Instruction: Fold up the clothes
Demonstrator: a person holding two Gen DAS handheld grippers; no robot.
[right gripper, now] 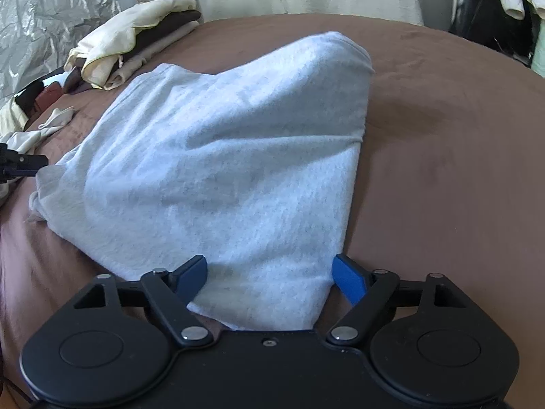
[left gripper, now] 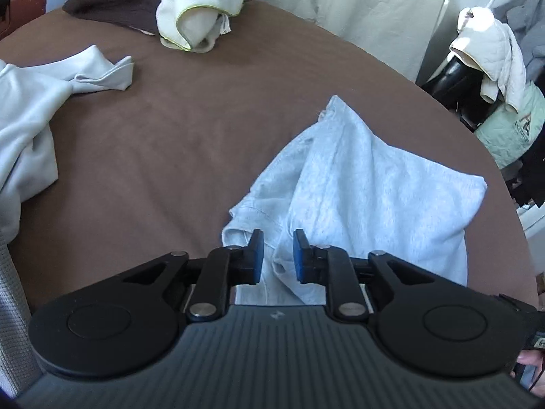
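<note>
A light grey garment (left gripper: 357,184) lies bunched on the brown bed cover (left gripper: 170,119). My left gripper (left gripper: 277,255) is at its near edge, with the blue pads close together and a ridge of the grey cloth pinched between them. In the right wrist view the same grey garment (right gripper: 221,156) rises like a tent, and its near corner runs down between the fingers of my right gripper (right gripper: 270,276). Those jaws stand wide apart, one on each side of the cloth, without squeezing it. Part of the left gripper (right gripper: 24,165) shows at the far left by the garment's other corner.
A pale crumpled garment (left gripper: 30,112) lies at the left. A cream and dark brown pile of clothes (left gripper: 190,10) sits at the far edge. Clothes hang over a black stand (left gripper: 490,51) beyond the right edge. Crinkled silver sheeting (right gripper: 51,17) hangs behind.
</note>
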